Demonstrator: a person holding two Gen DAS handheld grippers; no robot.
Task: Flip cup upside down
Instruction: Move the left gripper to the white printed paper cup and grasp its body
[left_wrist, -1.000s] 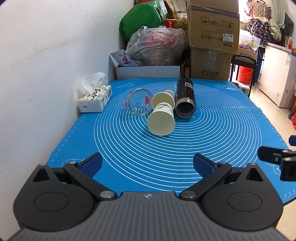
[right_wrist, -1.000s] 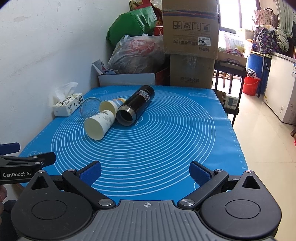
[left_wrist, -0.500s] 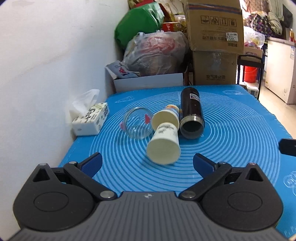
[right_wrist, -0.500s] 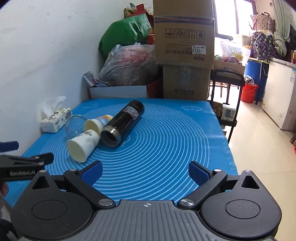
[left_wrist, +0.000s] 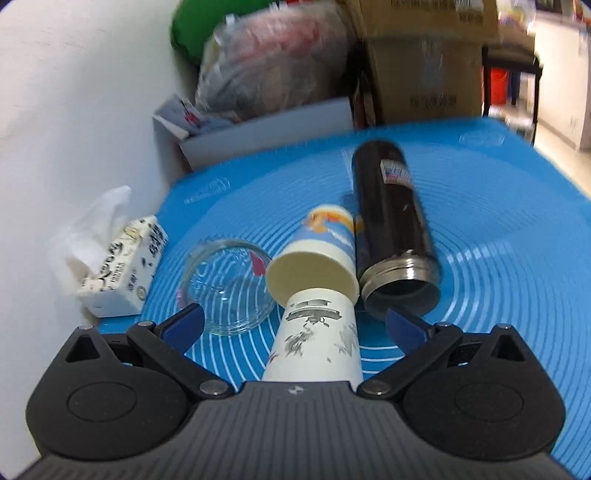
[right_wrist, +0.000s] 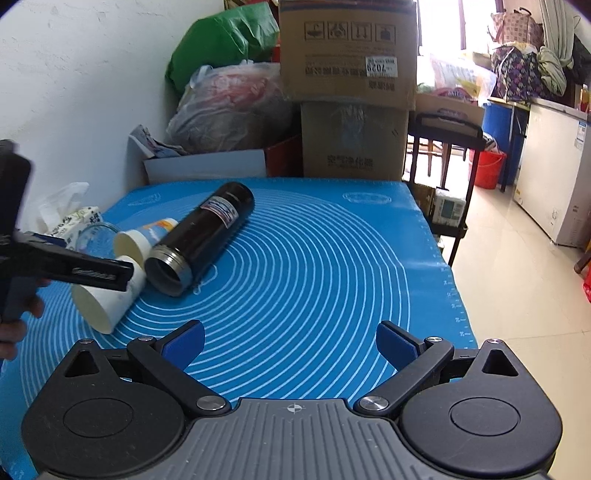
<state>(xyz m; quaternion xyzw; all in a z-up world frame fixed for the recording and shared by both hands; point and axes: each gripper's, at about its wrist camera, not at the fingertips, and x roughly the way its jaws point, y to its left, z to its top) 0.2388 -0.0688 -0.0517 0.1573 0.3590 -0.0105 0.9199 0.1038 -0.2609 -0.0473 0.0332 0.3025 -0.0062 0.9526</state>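
Left wrist view, left claw (left_wrist: 294, 321) wide open, straddling paper cup (left_wrist: 316, 343)

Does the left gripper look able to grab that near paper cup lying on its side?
Probably yes: the left gripper is open, the near paper cup lies between its fingers.

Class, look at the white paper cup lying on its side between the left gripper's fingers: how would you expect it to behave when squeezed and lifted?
The paper cup probably crushes easily: its thin wall looks unsupported near the open rim. It likely weighs little, as it seems empty in the right wrist view. Lying on its side on the blue mat, it may roll if nudged by the open left gripper, though the second cup behind may block it.
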